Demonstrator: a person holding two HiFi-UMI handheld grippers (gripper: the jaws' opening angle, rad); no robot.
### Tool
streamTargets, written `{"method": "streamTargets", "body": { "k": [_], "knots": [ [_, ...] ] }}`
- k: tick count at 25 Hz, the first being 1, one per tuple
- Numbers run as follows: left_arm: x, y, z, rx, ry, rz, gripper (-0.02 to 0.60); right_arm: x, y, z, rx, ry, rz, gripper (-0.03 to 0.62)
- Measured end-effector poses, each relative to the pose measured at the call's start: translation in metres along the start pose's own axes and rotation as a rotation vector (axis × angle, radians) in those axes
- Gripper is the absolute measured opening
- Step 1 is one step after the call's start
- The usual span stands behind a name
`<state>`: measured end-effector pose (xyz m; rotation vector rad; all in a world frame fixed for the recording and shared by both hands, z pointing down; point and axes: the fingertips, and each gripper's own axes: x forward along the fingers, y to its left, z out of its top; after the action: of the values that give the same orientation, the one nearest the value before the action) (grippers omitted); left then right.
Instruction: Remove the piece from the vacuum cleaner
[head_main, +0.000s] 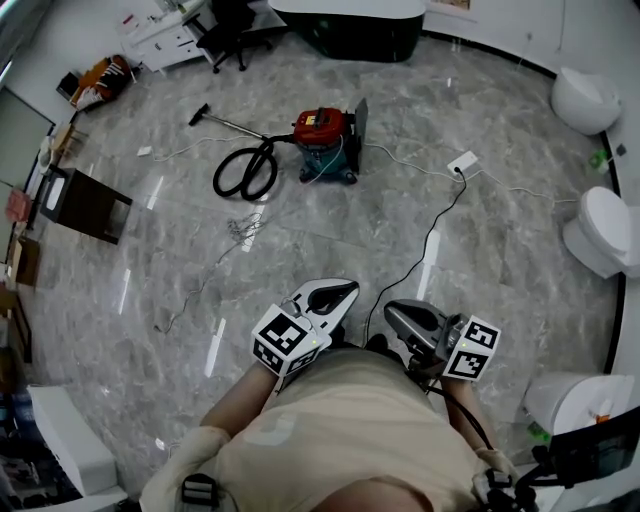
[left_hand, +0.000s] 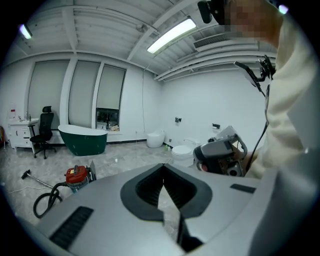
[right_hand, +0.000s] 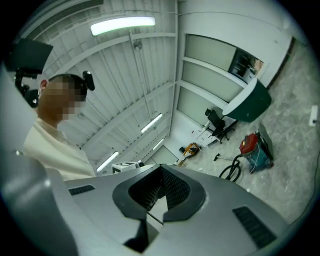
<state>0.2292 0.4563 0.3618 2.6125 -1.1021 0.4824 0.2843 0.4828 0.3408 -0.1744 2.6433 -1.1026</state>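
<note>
The red and teal vacuum cleaner (head_main: 325, 140) stands on the marble floor far ahead of me. Its black hose (head_main: 245, 172) lies coiled to its left, and the wand (head_main: 225, 122) stretches away with a floor head at its end. The vacuum cleaner (left_hand: 77, 176) shows small at the lower left of the left gripper view, and the vacuum cleaner (right_hand: 255, 147) small at the right of the right gripper view. My left gripper (head_main: 335, 295) (left_hand: 163, 167) and right gripper (head_main: 395, 312) (right_hand: 161, 170) are held close to my body, both shut and empty.
A white power strip (head_main: 463, 162) lies right of the vacuum, with a black cable (head_main: 430, 240) running toward me. A dark green bathtub (head_main: 360, 30) stands at the back, toilets (head_main: 600, 230) along the right, an office chair (head_main: 230, 30) at the back left, a dark box (head_main: 85, 205) at left.
</note>
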Motion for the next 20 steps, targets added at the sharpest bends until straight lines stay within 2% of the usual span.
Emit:
{"method": "streamTargets", "body": {
  "k": [5, 6, 8, 10, 12, 15, 20],
  "knots": [
    [0.011, 0.009, 0.01, 0.02, -0.025, -0.005, 0.002, 0.009, -0.001, -0.003, -0.523, 0.238, -0.114, 0.002],
    [0.012, 0.012, 0.013, 0.02, -0.034, -0.003, 0.002, 0.01, -0.002, -0.001, -0.592, 0.267, -0.13, 0.002],
    [0.016, 0.021, 0.02, 0.02, -0.057, -0.003, 0.002, 0.013, -0.005, 0.011, -0.64, 0.266, -0.149, 0.002],
    [0.017, 0.033, 0.025, 0.016, -0.075, -0.002, 0.002, 0.018, -0.013, 0.032, -0.6, 0.208, -0.17, 0.002],
    [0.017, 0.049, 0.027, 0.005, -0.091, 0.003, 0.002, 0.025, -0.021, 0.055, -0.508, 0.129, -0.177, 0.002],
    [0.011, 0.077, 0.026, -0.028, -0.113, 0.014, 0.002, 0.045, -0.024, 0.075, -0.337, 0.033, -0.126, 0.002],
    [-0.001, 0.133, 0.029, -0.077, -0.151, 0.022, 0.002, 0.104, -0.04, 0.072, -0.164, 0.023, -0.1, 0.002]
  ]
}}
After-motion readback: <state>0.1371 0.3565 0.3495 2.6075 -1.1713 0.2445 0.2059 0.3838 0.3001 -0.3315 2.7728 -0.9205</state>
